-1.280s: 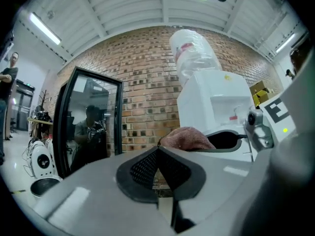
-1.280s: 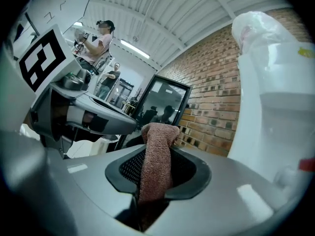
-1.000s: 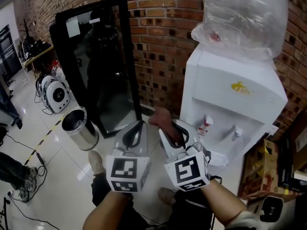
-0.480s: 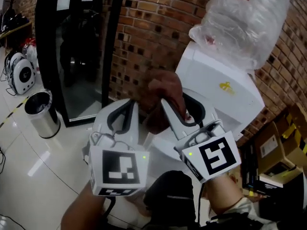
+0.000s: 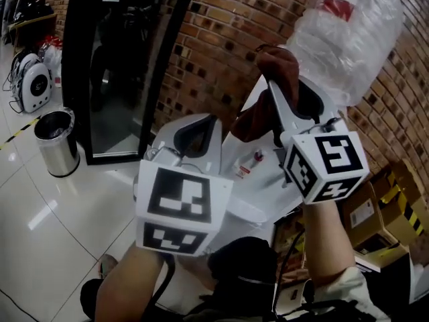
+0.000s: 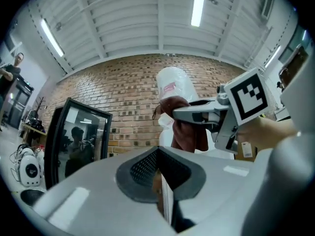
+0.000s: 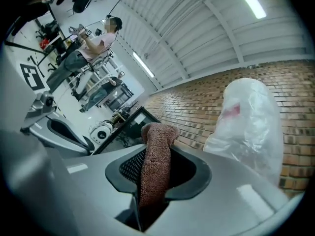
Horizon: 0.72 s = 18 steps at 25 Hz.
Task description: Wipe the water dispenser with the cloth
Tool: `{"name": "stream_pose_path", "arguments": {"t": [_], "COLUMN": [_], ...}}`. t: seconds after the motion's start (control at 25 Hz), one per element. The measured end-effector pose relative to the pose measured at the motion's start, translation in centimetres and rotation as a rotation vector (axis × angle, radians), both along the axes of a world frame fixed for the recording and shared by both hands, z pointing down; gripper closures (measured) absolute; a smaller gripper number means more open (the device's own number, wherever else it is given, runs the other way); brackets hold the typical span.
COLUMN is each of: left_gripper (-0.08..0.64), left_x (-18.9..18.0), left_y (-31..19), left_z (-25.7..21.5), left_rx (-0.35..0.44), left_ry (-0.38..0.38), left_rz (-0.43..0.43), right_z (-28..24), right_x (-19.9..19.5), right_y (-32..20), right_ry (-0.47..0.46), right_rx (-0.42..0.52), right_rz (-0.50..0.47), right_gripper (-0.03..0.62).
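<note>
The right gripper (image 5: 287, 89) has its jaws clamped on the brown cloth (image 7: 155, 166). Beside it, the left gripper (image 5: 200, 127) has its jaws together, empty. I judge the wiping has not yet begun. Next the cloth must press on the water dispenser (image 5: 263, 180) just ahead. The room under the bottle (image 5: 348, 32) is narrow, and the brick wall (image 5: 221, 39) is close behind.

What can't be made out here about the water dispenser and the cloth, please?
Water dispenser front, head view: mostly hidden behind the left tool and right tool.
Whether the cloth touches it, head view: hidden behind the cloth itself.
Bottle label, all views: too small, blurred.
</note>
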State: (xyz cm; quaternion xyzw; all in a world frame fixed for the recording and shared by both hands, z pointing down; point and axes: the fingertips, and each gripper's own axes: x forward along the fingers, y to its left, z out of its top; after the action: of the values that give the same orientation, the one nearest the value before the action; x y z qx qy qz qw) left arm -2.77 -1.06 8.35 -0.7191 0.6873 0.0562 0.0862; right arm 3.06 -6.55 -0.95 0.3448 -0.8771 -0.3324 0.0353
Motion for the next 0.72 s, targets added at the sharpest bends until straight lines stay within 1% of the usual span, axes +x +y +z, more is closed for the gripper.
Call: {"name": "stream_pose_path", "arguments": {"t": [0.12, 0.28, 0.44, 0.52, 0.6, 0.72], "left_gripper": [0.56, 0.56, 0.56, 0.56, 0.56, 0.56], "left_x": [-0.4, -0.7, 0.2, 0.7, 1.3, 2.3], "left_y": [0.0, -1.2, -3.1, -4.0, -4.8, -5.6], "left_z": [0.7, 1.4, 2.7, 3.6, 4.0, 3.4], "left_rx": [-0.018, -0.025, -0.056, -0.076, -0.084, -0.071], "left_ry": [0.002, 0.041, 0.004, -0.006, 0.0, 0.047], "left_rz": [-0.002, 0.009, 0.041, 0.063, 0.081, 0.117], "right_z": [1.7, 4.1, 4.4, 4.3, 3.8, 3.1], "right_x": [-1.0, -2.4, -2.3, -1.9, -0.8, 1.5], "right_y": [-2.0, -4.2, -5.0, -5.2, -5.4, -5.4], "right_ry": [0.014, 0.064, 0.053, 0.054, 0.036, -0.006], "right_rx": [-0.02, -0.046, -0.015, -0.004, -0.008, -0.017], "right_rz": [0.046, 0.092, 0.141, 0.167, 0.192, 0.214], "right_gripper": [0.468, 0.468, 0.471, 0.471, 0.471, 0.471]}}
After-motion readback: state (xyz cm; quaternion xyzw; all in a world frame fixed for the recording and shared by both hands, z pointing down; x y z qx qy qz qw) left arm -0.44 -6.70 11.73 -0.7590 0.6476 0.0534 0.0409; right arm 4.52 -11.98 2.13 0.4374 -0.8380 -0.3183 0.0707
